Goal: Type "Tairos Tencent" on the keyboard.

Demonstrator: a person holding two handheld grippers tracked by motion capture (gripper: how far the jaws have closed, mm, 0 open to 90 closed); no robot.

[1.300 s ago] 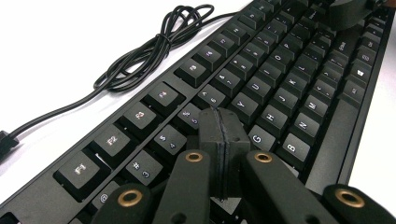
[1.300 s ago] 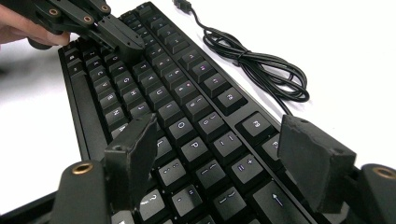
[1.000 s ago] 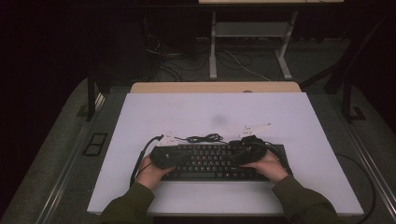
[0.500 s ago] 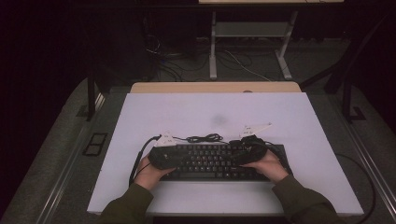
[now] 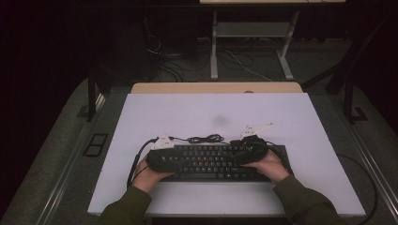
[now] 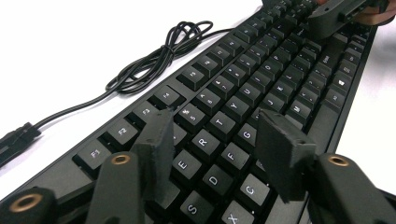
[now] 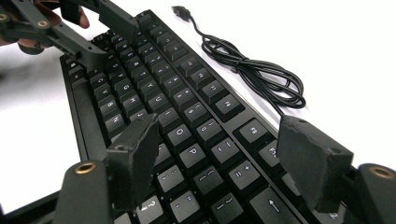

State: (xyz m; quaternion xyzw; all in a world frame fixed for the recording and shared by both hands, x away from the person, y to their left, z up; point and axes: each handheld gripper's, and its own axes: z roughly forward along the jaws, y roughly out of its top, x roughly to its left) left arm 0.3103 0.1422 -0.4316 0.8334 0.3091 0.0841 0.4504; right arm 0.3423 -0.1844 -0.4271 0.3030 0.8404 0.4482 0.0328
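A black keyboard (image 5: 213,161) lies near the front of the white table (image 5: 187,112). Its thin black cable (image 5: 206,138) is coiled just behind it. My left gripper (image 5: 171,159) hovers over the keyboard's left end. Its jaws have just been opening and stand apart above the letter keys (image 6: 219,144), with nothing pressed between them. My right gripper (image 5: 244,154) sits over the right part of the keyboard. Its jaws (image 7: 224,158) are spread wide, one pad (image 7: 133,156) over the keys and the other pad (image 7: 313,163) by the keyboard's back edge.
The cable (image 7: 261,79) ends in a loose USB plug (image 7: 180,10) lying on the table behind the keyboard. A wooden strip (image 5: 216,87) borders the table's far edge. Dark floor, cables and a desk frame (image 5: 253,42) lie beyond.
The left gripper has tilted slightly, so its pale top plate shows more. Both hands and the keyboard stay where they were.
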